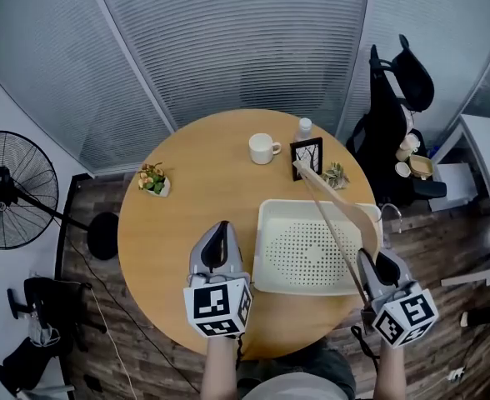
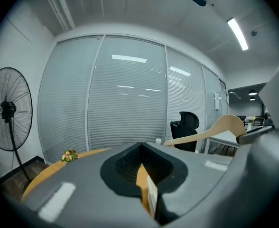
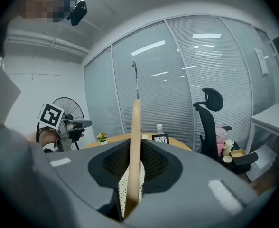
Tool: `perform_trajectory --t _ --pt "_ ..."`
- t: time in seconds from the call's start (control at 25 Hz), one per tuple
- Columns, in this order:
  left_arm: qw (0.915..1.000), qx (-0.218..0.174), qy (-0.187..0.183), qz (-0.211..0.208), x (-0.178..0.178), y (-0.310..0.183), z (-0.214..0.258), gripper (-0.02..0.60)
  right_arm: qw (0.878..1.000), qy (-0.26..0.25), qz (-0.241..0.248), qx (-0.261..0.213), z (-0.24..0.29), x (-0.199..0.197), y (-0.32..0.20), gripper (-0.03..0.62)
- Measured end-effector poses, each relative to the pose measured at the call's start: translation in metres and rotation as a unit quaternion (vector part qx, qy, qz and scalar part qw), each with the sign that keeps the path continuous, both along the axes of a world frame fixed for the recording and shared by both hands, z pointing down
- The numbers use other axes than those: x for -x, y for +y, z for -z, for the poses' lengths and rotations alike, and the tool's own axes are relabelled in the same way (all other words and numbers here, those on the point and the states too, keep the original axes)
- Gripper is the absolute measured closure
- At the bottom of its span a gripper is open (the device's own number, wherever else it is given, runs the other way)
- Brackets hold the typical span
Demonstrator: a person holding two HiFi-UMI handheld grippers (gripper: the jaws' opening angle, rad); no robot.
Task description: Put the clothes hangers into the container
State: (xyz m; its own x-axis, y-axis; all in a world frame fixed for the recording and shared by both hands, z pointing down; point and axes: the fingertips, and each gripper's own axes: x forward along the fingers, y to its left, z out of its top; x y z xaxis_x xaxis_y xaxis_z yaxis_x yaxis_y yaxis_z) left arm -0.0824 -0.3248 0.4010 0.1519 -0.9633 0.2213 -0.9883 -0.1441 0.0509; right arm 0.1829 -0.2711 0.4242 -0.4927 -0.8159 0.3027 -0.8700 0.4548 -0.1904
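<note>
A wooden clothes hanger (image 1: 329,223) is held tilted above the white perforated container (image 1: 266,217), its far end over the container's back right corner. My right gripper (image 1: 377,267) is shut on the hanger's near end at the container's front right. In the right gripper view the hanger (image 3: 135,137) stands edge-on between the jaws of the right gripper (image 3: 134,167), its metal hook pointing up. My left gripper (image 1: 220,230) hovers over the table left of the container, jaws together and holding nothing. The left gripper view shows the left gripper (image 2: 142,164) and the hanger (image 2: 210,132) at right.
On the round wooden table (image 1: 187,215) are a white mug (image 1: 262,148), a bottle (image 1: 304,127), a black picture frame (image 1: 307,155), a small plant (image 1: 337,176) and a flower pot (image 1: 153,179). A fan (image 1: 12,192) stands left, an office chair (image 1: 395,98) right.
</note>
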Motion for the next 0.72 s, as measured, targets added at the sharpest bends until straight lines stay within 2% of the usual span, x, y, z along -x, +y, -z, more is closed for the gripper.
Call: perform_trajectory --t 0.72 --pt "0.9994 0.022 -0.005 -0.025 -0.013 -0.002 -0.014 0.581 0.993 -0.008 0.082 0.09 -0.035 -0.011 0.009 0.511"
